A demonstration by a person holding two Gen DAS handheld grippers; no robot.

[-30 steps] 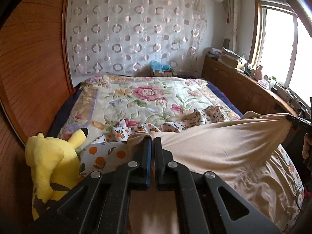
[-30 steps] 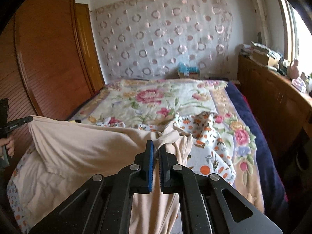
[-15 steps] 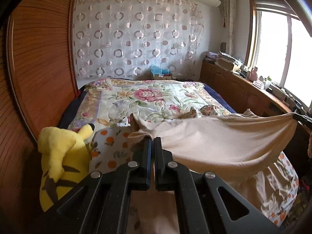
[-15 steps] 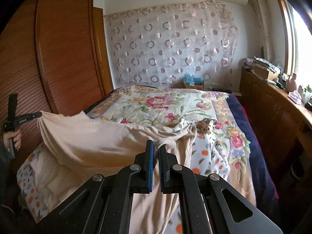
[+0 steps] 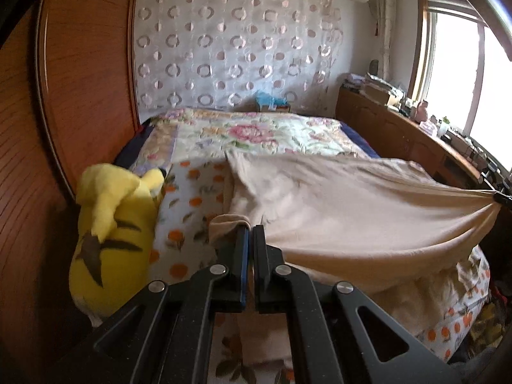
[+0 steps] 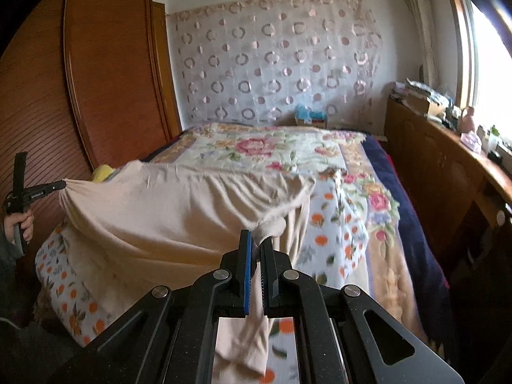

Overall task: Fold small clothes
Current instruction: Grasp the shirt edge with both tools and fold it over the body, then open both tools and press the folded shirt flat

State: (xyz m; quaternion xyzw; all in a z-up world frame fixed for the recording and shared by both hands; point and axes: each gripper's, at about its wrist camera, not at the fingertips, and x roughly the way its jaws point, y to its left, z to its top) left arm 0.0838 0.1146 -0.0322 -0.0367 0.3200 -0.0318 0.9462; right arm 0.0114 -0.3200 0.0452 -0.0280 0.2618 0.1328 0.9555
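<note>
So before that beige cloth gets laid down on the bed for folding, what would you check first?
1. Left gripper clamped on a corner of the beige cloth: ok.
2. Right gripper clamped on another corner: ok.
3. Cloth stretched between both grippers, not bunched: ok.
4. Lower part hanging free of the bed: not ok, it drapes onto the orange-print sheet.
5. Yellow plush toy clear of the cloth: ok, it sits beside it.
6. Which garment this is: cannot tell.
</note>
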